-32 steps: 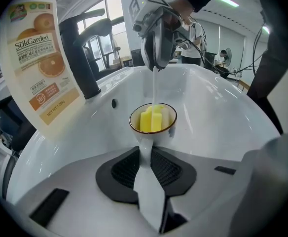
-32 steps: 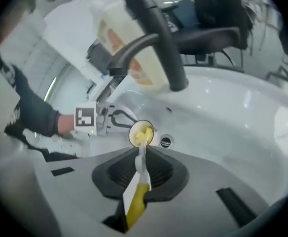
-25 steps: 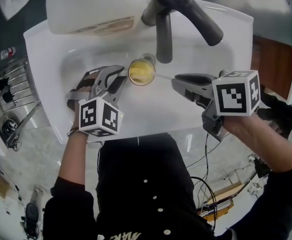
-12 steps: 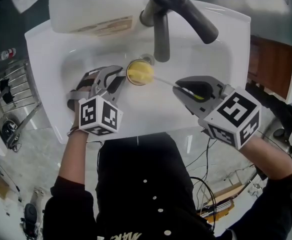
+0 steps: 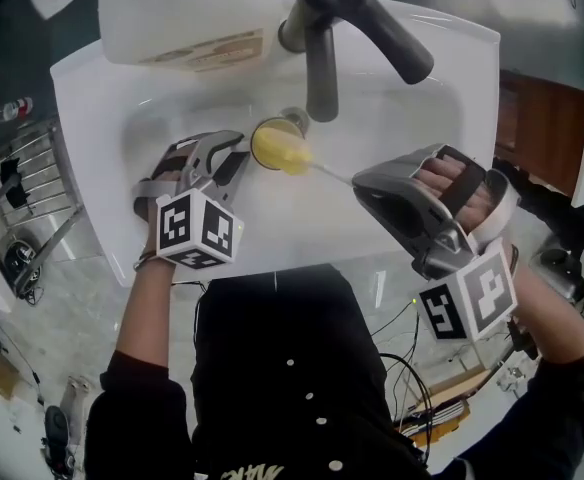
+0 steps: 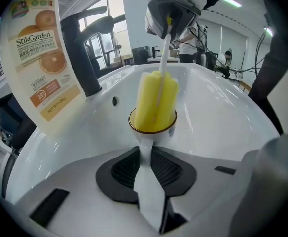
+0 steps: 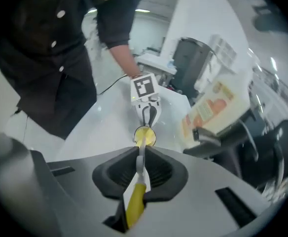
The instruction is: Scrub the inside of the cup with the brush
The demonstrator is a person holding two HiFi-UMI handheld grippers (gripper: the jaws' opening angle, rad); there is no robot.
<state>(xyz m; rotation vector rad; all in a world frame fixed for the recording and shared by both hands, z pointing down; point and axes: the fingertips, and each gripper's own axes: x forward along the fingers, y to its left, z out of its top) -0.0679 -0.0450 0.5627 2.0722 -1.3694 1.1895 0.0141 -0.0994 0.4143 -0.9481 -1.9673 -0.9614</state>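
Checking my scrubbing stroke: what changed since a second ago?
The right gripper rolled over, its marker cube swinging toward the person, and drew the yellow sponge brush partly out of the small white cup. The left gripper stayed clamped on the cup's handle.

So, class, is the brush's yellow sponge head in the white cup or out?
Partly in: the yellow sponge brush head has its lower end inside the brown-rimmed white cup, the rest standing above the rim.

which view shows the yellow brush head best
The left gripper view: the brush head is large and close, poking half out of the cup. The head view shows it small from above; the right gripper view shows only a far yellow dot past the brush handle.
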